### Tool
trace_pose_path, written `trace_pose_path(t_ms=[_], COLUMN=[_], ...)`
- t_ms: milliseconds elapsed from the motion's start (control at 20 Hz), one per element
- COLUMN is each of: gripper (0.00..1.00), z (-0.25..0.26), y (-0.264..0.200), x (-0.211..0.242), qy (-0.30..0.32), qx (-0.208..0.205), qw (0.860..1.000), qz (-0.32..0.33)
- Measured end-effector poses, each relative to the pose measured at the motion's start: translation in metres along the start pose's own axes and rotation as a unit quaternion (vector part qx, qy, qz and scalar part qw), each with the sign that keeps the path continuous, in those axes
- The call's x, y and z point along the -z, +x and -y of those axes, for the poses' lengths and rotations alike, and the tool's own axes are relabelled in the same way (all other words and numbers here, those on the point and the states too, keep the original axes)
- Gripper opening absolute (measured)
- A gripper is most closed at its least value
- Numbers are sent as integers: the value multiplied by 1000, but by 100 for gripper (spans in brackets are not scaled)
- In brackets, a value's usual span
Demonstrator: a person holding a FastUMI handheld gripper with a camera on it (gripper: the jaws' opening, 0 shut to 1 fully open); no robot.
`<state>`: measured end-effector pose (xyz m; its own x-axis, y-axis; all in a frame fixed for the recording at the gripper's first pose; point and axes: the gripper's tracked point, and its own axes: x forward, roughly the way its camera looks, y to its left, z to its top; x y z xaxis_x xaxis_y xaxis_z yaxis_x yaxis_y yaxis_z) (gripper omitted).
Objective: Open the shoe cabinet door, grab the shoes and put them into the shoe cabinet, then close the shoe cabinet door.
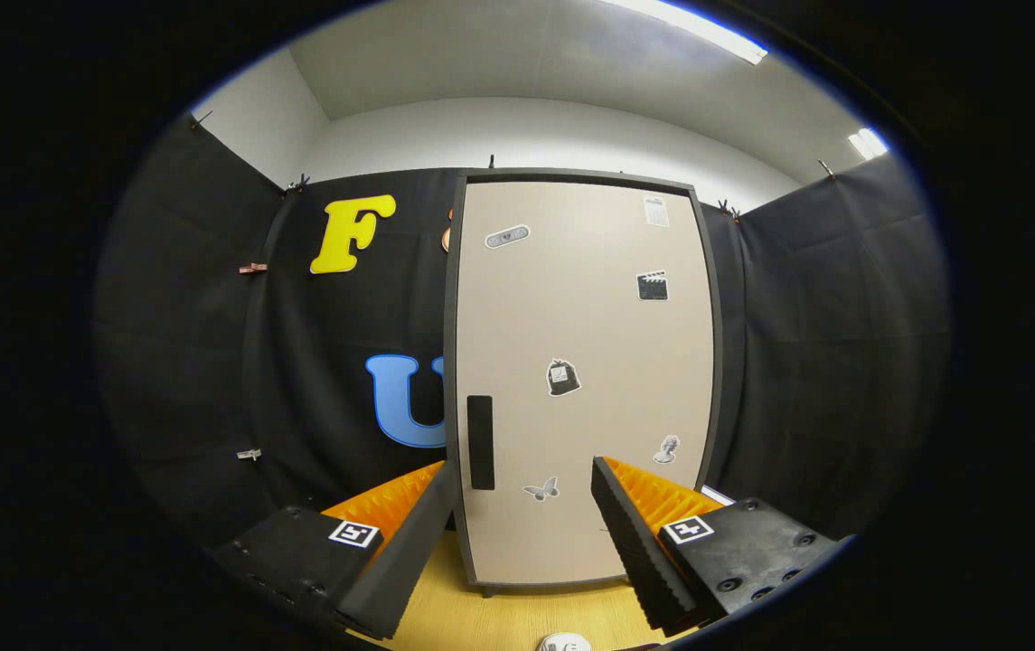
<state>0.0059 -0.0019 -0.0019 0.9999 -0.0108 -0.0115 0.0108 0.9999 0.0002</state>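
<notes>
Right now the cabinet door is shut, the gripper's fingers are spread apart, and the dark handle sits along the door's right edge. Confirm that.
Not quite: the gripper view shows the handle along the left edge of the cabinet door. The door is shut, and the gripper has its fingers spread apart, holding nothing.

Gripper camera, level, facing the closed shoe cabinet door (pixel 585 380) nearby

One shoe cabinet (pixel 582 380) is standing on the bench (pixel 517 619), showing one closed door with one dark handle (pixel 480 442) near its left edge. Five stickers are showing on the door, plus one small label near its top right corner. One gripper (pixel 524 493) is pointing at the door, its two fingers standing apart with nothing between them. One small white object (pixel 564 643) is lying on the bench below the fingers.
</notes>
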Motion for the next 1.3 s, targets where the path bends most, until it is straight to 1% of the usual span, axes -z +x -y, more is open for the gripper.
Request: trace_pose_path(t_ms=[300,450,1000,1300], gripper=[98,98,98,98], z=[-3,-12,-39,-41], y=[8,23,126,165], x=[5,12,53,72], qy=[2,2,-5,-4], qx=[-6,-10,-1,3], qw=[1000,1000,999,999], qz=[-6,-13,-37,-47])
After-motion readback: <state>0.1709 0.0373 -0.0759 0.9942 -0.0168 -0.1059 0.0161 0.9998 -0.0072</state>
